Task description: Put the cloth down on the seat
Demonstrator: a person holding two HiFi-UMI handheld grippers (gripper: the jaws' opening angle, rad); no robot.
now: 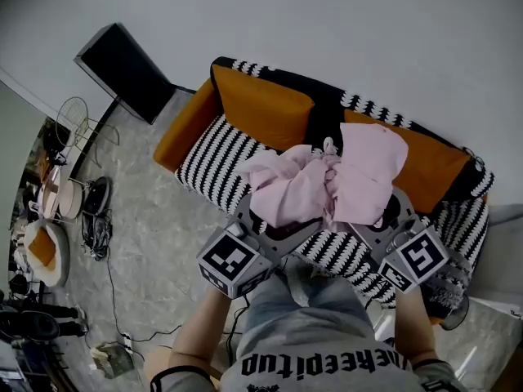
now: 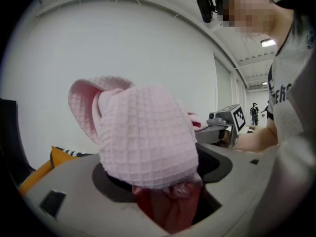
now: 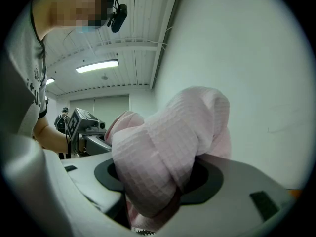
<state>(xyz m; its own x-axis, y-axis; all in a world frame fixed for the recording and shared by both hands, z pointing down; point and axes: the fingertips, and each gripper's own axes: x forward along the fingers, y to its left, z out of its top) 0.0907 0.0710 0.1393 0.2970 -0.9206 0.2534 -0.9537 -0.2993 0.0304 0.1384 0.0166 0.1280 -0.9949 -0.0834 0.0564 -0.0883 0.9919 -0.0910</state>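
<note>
A pink waffle-weave cloth [image 1: 323, 182] is bunched in the air above the black-and-white striped sofa seat [image 1: 214, 158]. My left gripper [image 1: 270, 219] is shut on the cloth's left part, and my right gripper [image 1: 372, 219] is shut on its right part. In the left gripper view the cloth [image 2: 143, 142] bulges out over the jaws and hides them. The right gripper view shows the cloth [image 3: 168, 157] folded over its jaws in the same way. Both grippers point upward, toward the wall.
Orange cushions [image 1: 261, 104] line the sofa's back and an orange armrest [image 1: 186, 125] stands at its left. A black panel [image 1: 127, 72] leans by the wall. A fan [image 1: 69, 121], cables and round stools [image 1: 49, 243] lie on the floor to the left.
</note>
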